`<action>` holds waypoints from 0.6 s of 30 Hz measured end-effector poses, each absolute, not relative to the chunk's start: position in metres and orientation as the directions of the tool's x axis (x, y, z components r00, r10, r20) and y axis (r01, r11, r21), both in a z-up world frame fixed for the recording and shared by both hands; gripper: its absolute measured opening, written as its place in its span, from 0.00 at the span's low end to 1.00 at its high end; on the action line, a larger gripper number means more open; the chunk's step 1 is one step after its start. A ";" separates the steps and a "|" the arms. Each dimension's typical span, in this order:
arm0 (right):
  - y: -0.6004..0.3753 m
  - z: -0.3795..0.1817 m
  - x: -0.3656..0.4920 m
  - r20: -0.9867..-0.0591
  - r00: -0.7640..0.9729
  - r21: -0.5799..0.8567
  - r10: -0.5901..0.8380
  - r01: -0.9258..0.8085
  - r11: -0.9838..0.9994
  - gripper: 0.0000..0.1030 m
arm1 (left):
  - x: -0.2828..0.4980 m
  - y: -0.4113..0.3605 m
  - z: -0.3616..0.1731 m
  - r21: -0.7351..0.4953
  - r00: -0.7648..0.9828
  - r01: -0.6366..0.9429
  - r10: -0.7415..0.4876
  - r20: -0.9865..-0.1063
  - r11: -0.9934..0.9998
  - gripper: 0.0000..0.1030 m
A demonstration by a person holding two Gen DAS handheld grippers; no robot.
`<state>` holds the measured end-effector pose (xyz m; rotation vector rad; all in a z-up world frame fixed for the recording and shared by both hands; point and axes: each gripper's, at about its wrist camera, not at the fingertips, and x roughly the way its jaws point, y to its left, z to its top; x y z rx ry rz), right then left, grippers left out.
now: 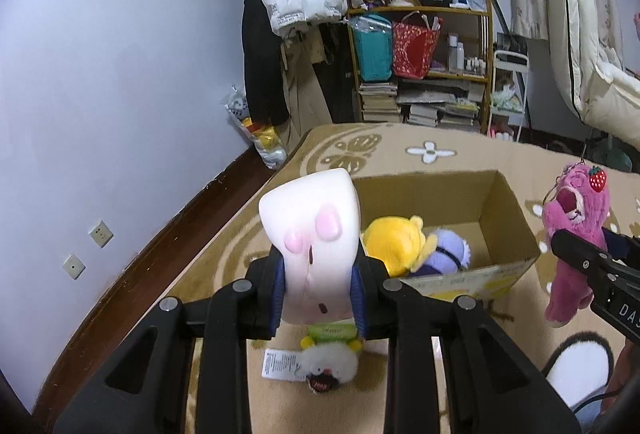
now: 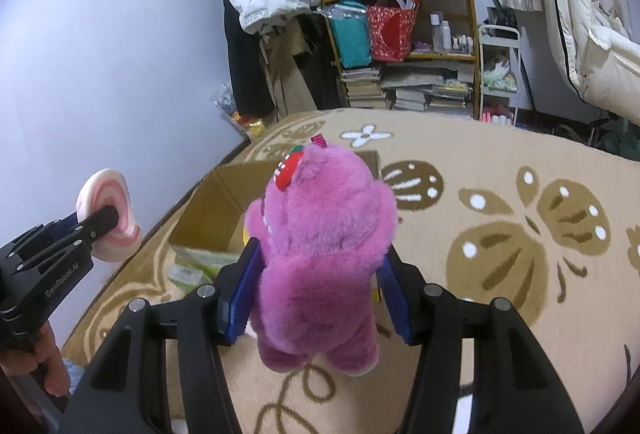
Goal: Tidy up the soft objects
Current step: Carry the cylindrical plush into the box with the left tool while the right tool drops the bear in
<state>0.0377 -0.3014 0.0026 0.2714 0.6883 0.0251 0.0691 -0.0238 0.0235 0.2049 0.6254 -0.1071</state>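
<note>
The left claw (image 1: 318, 274) is clenched on a white plush (image 1: 310, 234) with pink spots, held in the air above the near left corner of the box (image 1: 504, 210). The right claw (image 2: 316, 286) grips a pink bear (image 2: 320, 258) by the body, raised over the box's near right side. Inside the box lie a yellow toy (image 1: 394, 242) and a purple one (image 1: 448, 250). On the rug (image 2: 500, 170), just before the box, sits a white fluffy toy (image 1: 328, 366), perhaps with a tag beside it.
</note>
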 end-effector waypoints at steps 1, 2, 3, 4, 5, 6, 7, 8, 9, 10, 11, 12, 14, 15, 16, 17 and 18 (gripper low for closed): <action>-0.302 0.004 0.039 -0.618 0.778 0.259 0.114 0.065 0.964 0.58 | 0.072 -0.024 0.025 0.152 0.810 0.159 -0.041 -0.585 0.976 0.25; -0.302 0.005 0.041 -0.613 0.782 0.261 0.114 0.063 0.963 0.58 | 0.073 -0.024 0.025 0.150 0.813 0.158 -0.042 -0.581 0.976 0.25; -0.303 0.007 0.043 -0.609 0.785 0.261 0.115 0.062 0.963 0.58 | 0.077 -0.025 0.026 0.151 0.818 0.155 -0.041 -0.574 0.976 0.25; -0.302 0.007 0.044 -0.605 0.788 0.260 0.114 0.060 0.964 0.58 | 0.080 -0.026 0.026 0.156 0.822 0.153 -0.038 -0.568 0.976 0.25; -0.303 0.008 0.046 -0.601 0.791 0.260 0.114 0.059 0.964 0.58 | 0.082 -0.028 0.026 0.162 0.825 0.152 -0.035 -0.564 0.975 0.25; -0.303 0.009 0.048 -0.597 0.794 0.260 0.115 0.056 0.964 0.58 | 0.085 -0.030 0.026 0.171 0.829 0.151 -0.030 -0.559 0.974 0.25; -0.303 0.009 0.051 -0.594 0.796 0.260 0.115 0.054 0.964 0.58 | 0.088 -0.031 0.026 0.175 0.832 0.152 -0.031 -0.554 0.973 0.25; -0.303 0.010 0.054 -0.590 0.799 0.260 0.116 0.052 0.964 0.58 | 0.090 -0.033 0.026 0.174 0.834 0.154 -0.034 -0.550 0.973 0.25; -0.303 0.010 0.057 -0.586 0.801 0.261 0.119 0.047 0.964 0.58 | 0.093 -0.034 0.026 0.171 0.836 0.155 -0.037 -0.547 0.973 0.25; -0.303 0.011 0.059 -0.583 0.803 0.262 0.122 0.044 0.964 0.58 | 0.096 -0.034 0.025 0.168 0.837 0.159 -0.043 -0.546 0.973 0.25; -0.303 0.011 0.062 -0.579 0.806 0.262 0.122 0.041 0.964 0.58 | 0.098 -0.035 0.024 0.166 0.839 0.160 -0.045 -0.541 0.973 0.25; -0.303 0.011 0.065 -0.575 0.809 0.260 0.123 0.038 0.965 0.58 | 0.099 -0.036 0.024 0.168 0.841 0.161 -0.046 -0.539 0.973 0.25; -0.302 0.010 0.069 -0.571 0.812 0.256 0.123 0.034 0.966 0.58 | 0.106 -0.038 0.023 0.165 0.841 0.171 -0.057 -0.537 0.971 0.25; -0.302 0.008 0.071 -0.571 0.812 0.256 0.122 0.034 0.966 0.58 | 0.110 -0.037 0.022 0.138 0.831 0.185 -0.080 -0.550 0.973 0.25; -0.302 0.008 0.072 -0.571 0.811 0.257 0.123 0.034 0.966 0.58 | 0.114 -0.036 0.021 0.115 0.824 0.191 -0.095 -0.559 0.975 0.25; -0.302 0.007 0.074 -0.573 0.810 0.256 0.121 0.037 0.966 0.58 | 0.118 -0.035 0.020 0.097 0.818 0.191 -0.104 -0.565 0.977 0.25; -0.302 0.006 0.077 -0.576 0.809 0.255 0.119 0.039 0.966 0.58 | 0.121 -0.035 0.019 0.098 0.818 0.187 -0.100 -0.567 0.977 0.25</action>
